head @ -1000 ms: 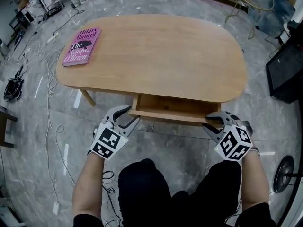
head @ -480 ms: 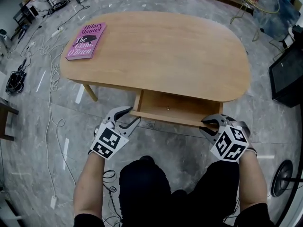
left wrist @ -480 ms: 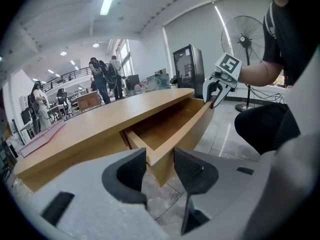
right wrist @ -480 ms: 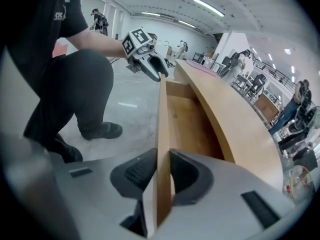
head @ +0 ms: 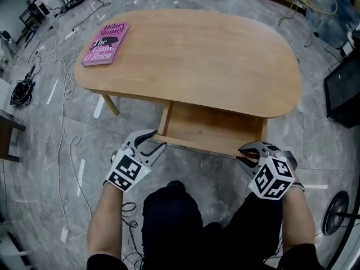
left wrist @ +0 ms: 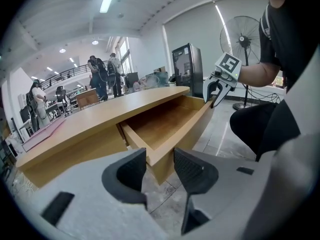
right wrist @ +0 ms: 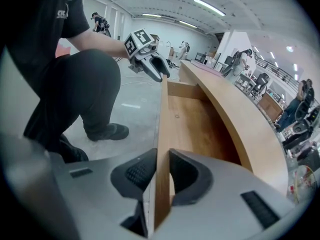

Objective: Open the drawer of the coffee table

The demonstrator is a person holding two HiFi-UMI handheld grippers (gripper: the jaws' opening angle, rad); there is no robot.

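Nearest the camera, a crouching person's two arms reach forward. The right hand-held gripper (head: pixel 247 152) is clenched on the front board of the drawer (head: pixel 214 129), near its right end. Only the right gripper view shows one pad on each face of that board; the jaws have just been closing on it. The left hand-held gripper (head: pixel 153 141) grasps the drawer's left front corner, which fills the gap between its pads in the left gripper view. That view alone shows a standing fan (left wrist: pixel 247 36) beyond the right hand-held gripper.

The drawer stands farther out than a second ago, and more of its wooden bottom shows. Its front edge juts past the rim of the desk (head: pixel 225 55) toward the person's knees.

Only the head view shows the pink book (head: pixel 106 44), at the desk's far left corner. Bare floor (head: pixel 39 167) lies to the left, with cables (head: pixel 56 66) trailing across it. A dark cabinet (head: pixel 343 89) stands well apart to the right.
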